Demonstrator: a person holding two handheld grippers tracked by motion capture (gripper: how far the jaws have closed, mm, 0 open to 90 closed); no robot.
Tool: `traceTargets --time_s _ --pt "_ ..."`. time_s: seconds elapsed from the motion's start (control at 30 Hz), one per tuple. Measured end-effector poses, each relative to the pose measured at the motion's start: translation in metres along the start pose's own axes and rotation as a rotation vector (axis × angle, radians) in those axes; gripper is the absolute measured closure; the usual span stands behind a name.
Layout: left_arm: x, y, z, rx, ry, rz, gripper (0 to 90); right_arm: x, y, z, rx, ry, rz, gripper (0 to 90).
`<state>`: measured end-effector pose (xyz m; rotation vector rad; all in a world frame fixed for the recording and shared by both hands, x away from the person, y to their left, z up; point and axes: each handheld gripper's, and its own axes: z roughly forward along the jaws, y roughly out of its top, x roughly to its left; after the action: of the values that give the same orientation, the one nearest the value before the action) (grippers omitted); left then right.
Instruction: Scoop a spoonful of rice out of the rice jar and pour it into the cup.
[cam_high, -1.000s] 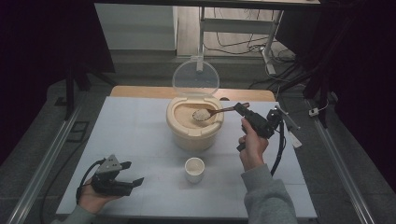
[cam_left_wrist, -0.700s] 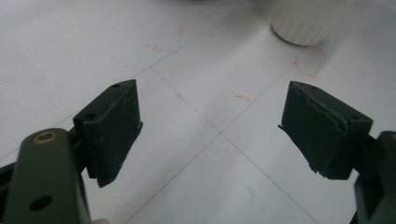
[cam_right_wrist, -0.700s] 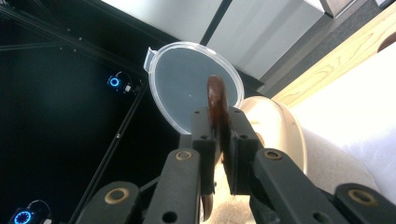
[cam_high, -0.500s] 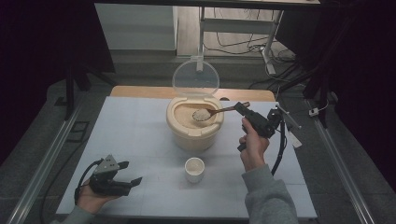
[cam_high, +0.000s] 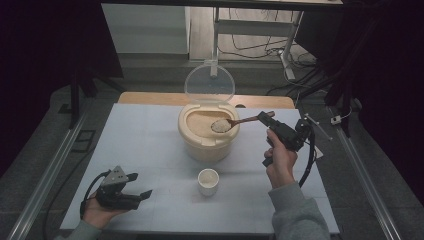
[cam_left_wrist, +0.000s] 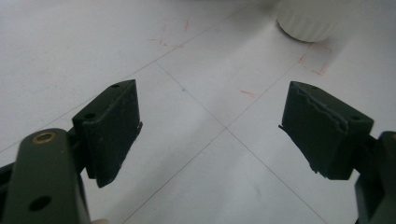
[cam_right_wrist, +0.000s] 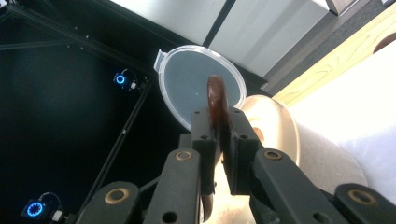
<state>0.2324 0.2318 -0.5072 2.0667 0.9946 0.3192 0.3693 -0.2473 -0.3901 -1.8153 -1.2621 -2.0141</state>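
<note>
A beige rice container (cam_high: 207, 137) stands mid-table with its clear round lid (cam_high: 209, 82) hinged up behind it. My right gripper (cam_high: 266, 118) is shut on the handle of a brown wooden spoon (cam_high: 244, 120). The spoon's bowl carries a heap of rice (cam_high: 220, 125) over the container's opening. In the right gripper view the jaws clamp the spoon handle (cam_right_wrist: 215, 95) edge-on, with the lid (cam_right_wrist: 187, 84) and container rim (cam_right_wrist: 275, 123) beyond. A small white cup (cam_high: 208, 181) stands in front of the container. My left gripper (cam_high: 144, 193) rests open on the table at the front left, empty (cam_left_wrist: 212, 100), with the cup's base (cam_left_wrist: 306, 21) ahead.
The white table top (cam_high: 150, 145) has faint red marks and grid lines (cam_left_wrist: 247, 93). A wooden strip (cam_high: 150, 98) runs along its far edge. Metal rails (cam_high: 50, 165) flank both sides. Cables trail on the floor behind (cam_high: 300, 65).
The loaded spoon has edged slightly to the right over the container. The left gripper has stayed where it was.
</note>
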Motion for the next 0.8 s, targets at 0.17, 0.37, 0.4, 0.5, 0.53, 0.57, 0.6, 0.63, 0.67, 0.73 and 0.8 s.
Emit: traceTargets --time_s 0.17,0.37,0.4,0.5,0.53,0.57,0.6,0.63,0.67,0.73,0.8 --pt "0.001 0.000 0.001 0.003 -0.001 -0.002 19.3 0.001 -0.004 -0.010 0.029 0.003 0.004 83.8" --pt "0.001 0.001 0.002 0.005 -0.003 -0.002 19.3 -0.003 -0.014 -0.020 0.081 0.006 0.002 83.8" --pt "0.001 0.001 0.003 0.006 -0.004 -0.001 19.4 -0.003 -0.016 -0.021 0.088 0.008 -0.001 83.8" --pt "0.001 0.001 0.003 0.008 -0.005 -0.001 19.4 -0.004 -0.024 -0.025 0.123 0.014 -0.009 83.8" --pt "0.001 0.001 0.003 0.009 -0.005 -0.002 19.4 -0.005 -0.026 -0.025 0.135 0.017 -0.010 83.8" --pt "0.001 0.001 0.003 0.008 -0.004 -0.003 19.4 -0.006 -0.029 -0.026 0.151 0.019 -0.008 83.8" --pt "0.001 0.000 0.003 0.008 -0.004 -0.003 19.4 -0.007 -0.031 -0.027 0.163 0.021 -0.010 83.7" --pt "0.001 0.000 0.003 0.007 -0.004 -0.005 19.4 -0.008 -0.034 -0.027 0.174 0.019 -0.015 83.8" --pt "0.001 0.000 0.003 0.008 -0.004 -0.006 19.4 -0.010 -0.037 -0.028 0.185 0.020 -0.013 83.7" --pt "0.001 0.000 0.003 0.008 -0.004 -0.006 19.4 -0.014 -0.042 -0.029 0.205 0.011 -0.021 83.8" --pt "0.001 0.000 0.003 0.009 -0.004 -0.006 19.4 -0.018 -0.048 -0.029 0.233 -0.002 -0.029 83.8"
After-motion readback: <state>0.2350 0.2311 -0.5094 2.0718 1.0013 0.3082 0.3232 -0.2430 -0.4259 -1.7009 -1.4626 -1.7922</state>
